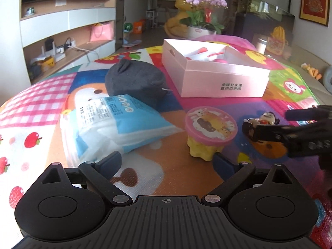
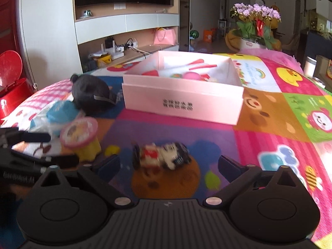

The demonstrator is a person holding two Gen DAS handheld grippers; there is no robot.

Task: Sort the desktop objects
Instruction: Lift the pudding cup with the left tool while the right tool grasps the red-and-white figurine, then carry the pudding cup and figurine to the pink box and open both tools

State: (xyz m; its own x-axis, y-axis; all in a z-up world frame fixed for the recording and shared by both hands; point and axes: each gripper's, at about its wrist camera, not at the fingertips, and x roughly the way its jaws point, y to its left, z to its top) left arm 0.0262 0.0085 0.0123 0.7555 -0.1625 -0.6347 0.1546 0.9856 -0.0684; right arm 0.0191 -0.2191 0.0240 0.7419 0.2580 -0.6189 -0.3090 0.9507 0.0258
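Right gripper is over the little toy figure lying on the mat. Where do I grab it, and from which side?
Grip the toy figure across its red-and-white middle, coming down from above. It lies on its side across the open right gripper, with bulkier dark parts at both ends, so the narrower middle probably fits best.

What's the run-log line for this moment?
left tool: open, by cup | right tool: open, at toy | box: part filled | on mat: pouch, pack

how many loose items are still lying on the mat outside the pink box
4: a dark grey beanie at the back left, a blue wipes pack in front of it, a pink-lidded yellow cup mid-mat, and a small toy figure to its right. More may lie out of view.
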